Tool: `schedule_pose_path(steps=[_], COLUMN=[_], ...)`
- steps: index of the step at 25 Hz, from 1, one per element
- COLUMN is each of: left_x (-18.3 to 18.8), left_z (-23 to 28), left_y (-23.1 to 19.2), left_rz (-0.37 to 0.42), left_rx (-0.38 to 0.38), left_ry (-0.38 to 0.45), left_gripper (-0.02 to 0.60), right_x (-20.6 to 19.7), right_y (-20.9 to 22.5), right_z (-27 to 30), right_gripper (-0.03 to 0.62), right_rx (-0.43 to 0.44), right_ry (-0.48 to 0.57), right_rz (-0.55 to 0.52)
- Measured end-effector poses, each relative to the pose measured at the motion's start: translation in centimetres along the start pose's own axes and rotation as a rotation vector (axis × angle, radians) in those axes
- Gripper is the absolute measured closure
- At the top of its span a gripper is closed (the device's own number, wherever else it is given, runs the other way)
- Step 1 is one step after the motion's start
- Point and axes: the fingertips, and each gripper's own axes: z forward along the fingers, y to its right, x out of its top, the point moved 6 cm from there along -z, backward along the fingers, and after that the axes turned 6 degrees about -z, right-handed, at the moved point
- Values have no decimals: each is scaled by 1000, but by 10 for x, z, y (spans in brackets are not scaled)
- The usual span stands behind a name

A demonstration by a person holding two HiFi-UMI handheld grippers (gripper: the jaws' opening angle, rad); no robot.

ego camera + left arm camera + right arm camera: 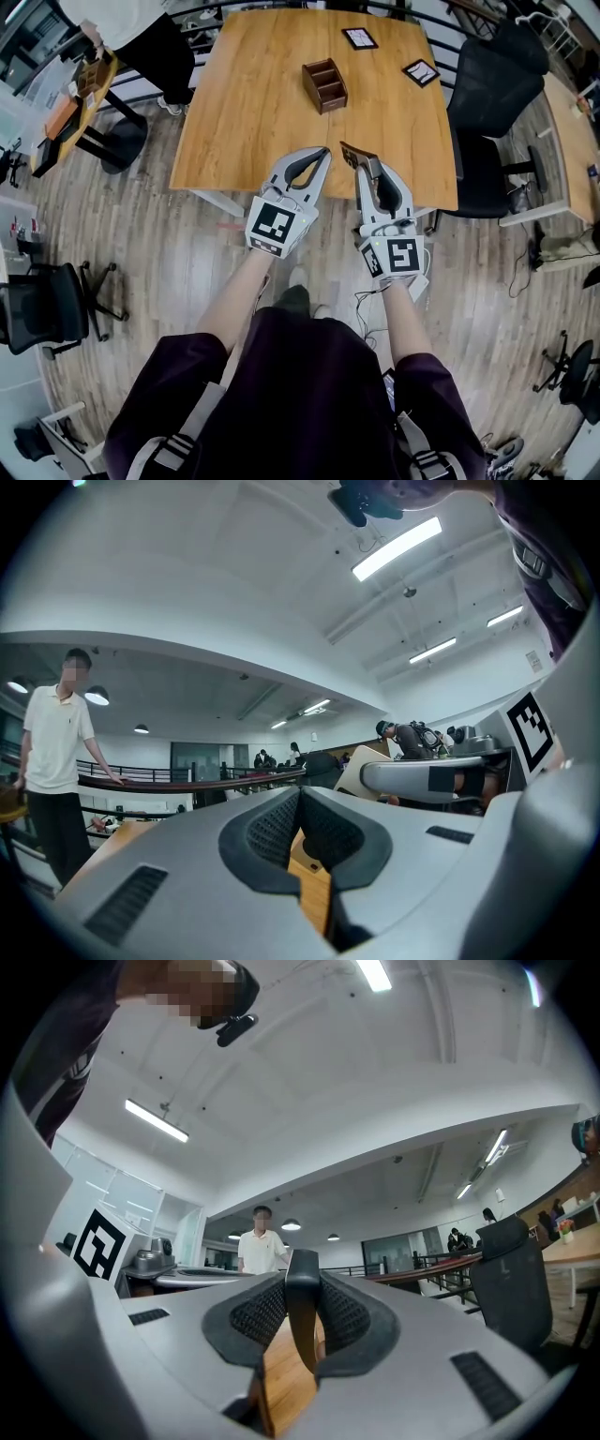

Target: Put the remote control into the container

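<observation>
A brown wooden container (324, 85) with open compartments stands on the wooden table (244, 112), past both grippers. My right gripper (367, 171) hovers over the table's near edge, shut on a dark, flat remote control (354, 156) whose end sticks out beyond the tips. In the right gripper view the remote control (302, 1316) stands upright as a dark slab between the ribbed pads (257, 1314). My left gripper (324, 152) sits beside it to the left, shut and empty. In the left gripper view, the left gripper (298, 797) has its tips meeting, with only table wood showing behind them.
Two black-framed cards (359, 38) (421, 72) lie at the table's far right. Black office chairs (487, 103) stand along its right side. A person (141, 33) stands at the far left by a round table (70, 108). Another chair (47, 305) is on the floor at left.
</observation>
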Motion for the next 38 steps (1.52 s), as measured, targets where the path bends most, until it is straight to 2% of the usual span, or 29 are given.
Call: schedule_pose_path(steps=[9, 19, 30, 38], left_x=[1, -15, -28, -28], left_z=[31, 60, 105, 156], left_y=[-67, -108, -129, -141], left_rz=[-4, -26, -41, -31], left_rx=[-50, -67, -50, -5], left_ry=[-20, -37, -49, -57], left_gripper=[571, 571, 570, 571], right_x=[-10, -28, -48, -56], right_y=[1, 17, 50, 95], right_z=[68, 113, 149, 183], right_gripper=[487, 487, 487, 487], right_rx=[-44, -78, -43, 6], right_ry=[-19, -40, -58, -69], right_rz=[-11, -10, -10, 9])
